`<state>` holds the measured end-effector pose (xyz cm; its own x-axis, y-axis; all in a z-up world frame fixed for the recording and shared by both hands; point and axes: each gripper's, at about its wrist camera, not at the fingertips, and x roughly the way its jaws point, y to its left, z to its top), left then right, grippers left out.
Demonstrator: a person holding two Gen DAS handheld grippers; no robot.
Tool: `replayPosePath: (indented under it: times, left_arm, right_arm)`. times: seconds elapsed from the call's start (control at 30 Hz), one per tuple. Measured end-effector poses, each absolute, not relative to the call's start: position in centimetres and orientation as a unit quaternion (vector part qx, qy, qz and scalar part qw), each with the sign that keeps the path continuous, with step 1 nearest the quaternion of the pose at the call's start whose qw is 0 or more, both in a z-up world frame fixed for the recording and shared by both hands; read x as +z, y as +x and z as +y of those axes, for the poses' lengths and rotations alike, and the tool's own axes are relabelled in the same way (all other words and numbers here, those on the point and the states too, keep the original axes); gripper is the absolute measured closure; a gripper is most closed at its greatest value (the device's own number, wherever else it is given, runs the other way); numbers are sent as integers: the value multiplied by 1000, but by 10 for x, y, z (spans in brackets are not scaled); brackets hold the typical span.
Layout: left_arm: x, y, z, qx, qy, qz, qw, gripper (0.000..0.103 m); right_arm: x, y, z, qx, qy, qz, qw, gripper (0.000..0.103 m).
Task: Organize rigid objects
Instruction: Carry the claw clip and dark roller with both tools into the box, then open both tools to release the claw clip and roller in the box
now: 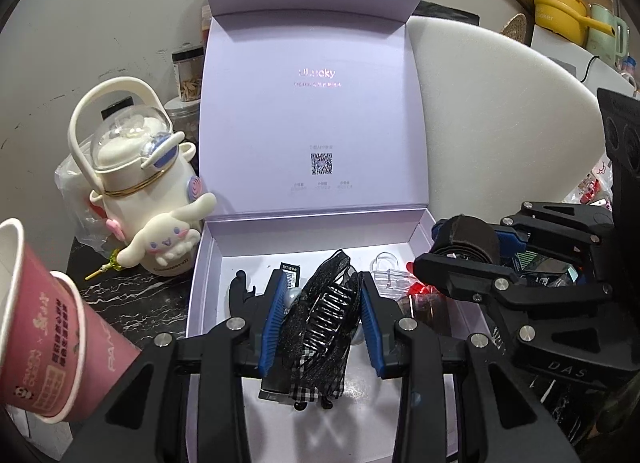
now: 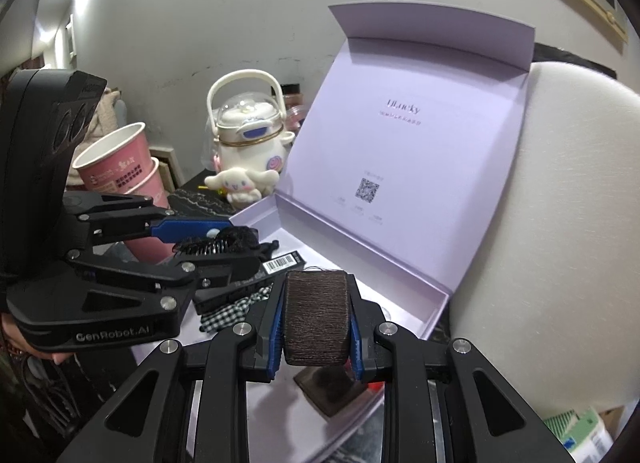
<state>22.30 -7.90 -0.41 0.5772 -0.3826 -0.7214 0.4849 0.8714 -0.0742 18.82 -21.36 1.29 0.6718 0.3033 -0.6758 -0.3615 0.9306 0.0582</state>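
Note:
My left gripper [image 1: 320,291] is shut on a black hair claw clip [image 1: 328,311] with a dark mesh bow, held over the open lavender box [image 1: 196,283]. In the right wrist view the same gripper [image 2: 224,243] comes in from the left with the clip [image 2: 218,245] between its blue pads. My right gripper [image 2: 316,303] is shut on a brown fibrous pad [image 2: 316,315] just above the box's near right part. In the left wrist view it [image 1: 460,253] sits at the box's right edge with the brown pad [image 1: 476,239].
Inside the box lie a barcode-labelled black item [image 1: 290,273], a clear clip [image 1: 386,267], a red piece [image 1: 420,289] and gingham fabric [image 1: 304,387]. A cream character kettle [image 1: 152,191] and stacked pink paper cups [image 1: 44,323] stand left. A white cushion [image 1: 500,123] rises at the right.

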Motion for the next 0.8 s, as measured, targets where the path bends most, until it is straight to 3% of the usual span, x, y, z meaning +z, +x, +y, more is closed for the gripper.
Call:
replayPosePath:
  times: [0.8]
  left_arm:
    - [-50,261,-95,-249,108,428,862,68]
  right_arm:
    - [-32,229,-205,176,-55,408,894,77]
